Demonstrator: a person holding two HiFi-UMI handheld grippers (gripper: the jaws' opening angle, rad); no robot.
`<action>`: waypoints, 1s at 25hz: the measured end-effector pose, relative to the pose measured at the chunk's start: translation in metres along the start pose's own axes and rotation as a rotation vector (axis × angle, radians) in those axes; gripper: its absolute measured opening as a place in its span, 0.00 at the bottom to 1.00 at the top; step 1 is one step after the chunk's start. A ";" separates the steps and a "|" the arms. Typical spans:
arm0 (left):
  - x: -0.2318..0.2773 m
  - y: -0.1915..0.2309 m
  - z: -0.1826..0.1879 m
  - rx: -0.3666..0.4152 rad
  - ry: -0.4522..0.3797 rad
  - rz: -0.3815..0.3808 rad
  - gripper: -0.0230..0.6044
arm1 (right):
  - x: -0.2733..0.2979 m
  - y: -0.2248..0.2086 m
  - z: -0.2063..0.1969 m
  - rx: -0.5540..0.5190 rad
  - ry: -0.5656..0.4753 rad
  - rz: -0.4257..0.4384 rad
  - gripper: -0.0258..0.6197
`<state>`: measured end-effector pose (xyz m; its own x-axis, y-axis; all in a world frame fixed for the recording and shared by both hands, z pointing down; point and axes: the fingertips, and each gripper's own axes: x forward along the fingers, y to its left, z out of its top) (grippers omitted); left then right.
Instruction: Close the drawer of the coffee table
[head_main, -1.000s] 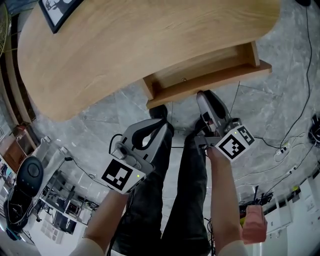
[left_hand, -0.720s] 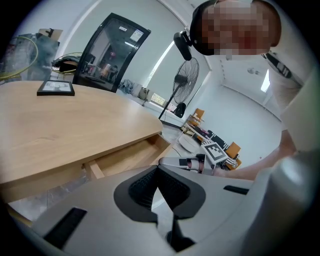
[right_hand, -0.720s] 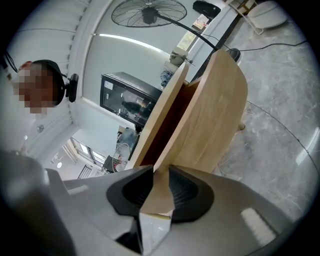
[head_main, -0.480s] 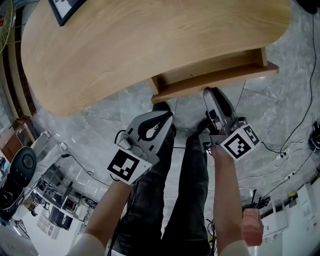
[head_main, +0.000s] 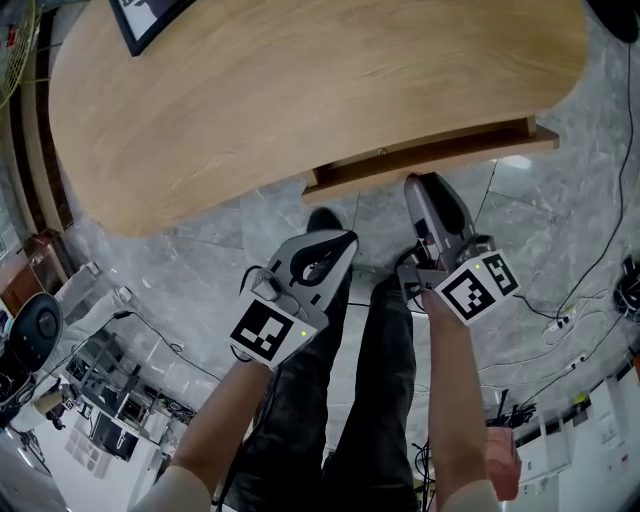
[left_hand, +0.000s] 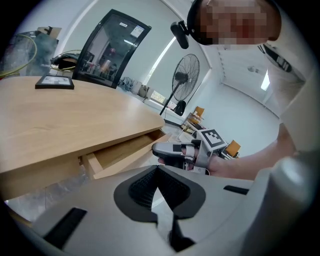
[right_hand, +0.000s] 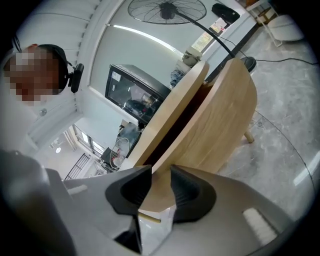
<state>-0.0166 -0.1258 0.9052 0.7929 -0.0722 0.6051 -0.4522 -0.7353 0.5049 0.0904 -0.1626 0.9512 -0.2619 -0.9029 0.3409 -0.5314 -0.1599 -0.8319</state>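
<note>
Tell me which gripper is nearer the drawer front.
Right. The right gripper is at the drawer front, jaws opening around its edge; the left gripper hangs back, apart from it.

Both forearms reach forward, the left gripper (head_main: 340, 242) with jaws together and empty, the right gripper (head_main: 420, 186) slightly farther, jaws opening astride the drawer front (head_main: 440, 152).

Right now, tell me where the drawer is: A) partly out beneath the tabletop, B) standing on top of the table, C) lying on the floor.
A: the drawer juts just past the tabletop edge, and the left gripper view shows its open inside.
</note>
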 end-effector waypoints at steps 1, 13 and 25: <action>0.001 0.002 0.001 0.000 -0.003 0.001 0.05 | 0.002 0.001 0.001 -0.010 0.002 0.003 0.22; 0.015 0.019 -0.007 0.005 -0.032 0.003 0.05 | 0.015 0.005 0.006 -0.157 0.015 0.014 0.25; 0.011 0.029 -0.017 -0.020 -0.035 0.015 0.05 | 0.036 0.010 0.010 -0.416 0.067 0.025 0.28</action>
<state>-0.0277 -0.1360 0.9369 0.7997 -0.1070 0.5908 -0.4718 -0.7206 0.5081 0.0836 -0.2004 0.9508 -0.3237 -0.8742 0.3618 -0.8004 0.0491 -0.5974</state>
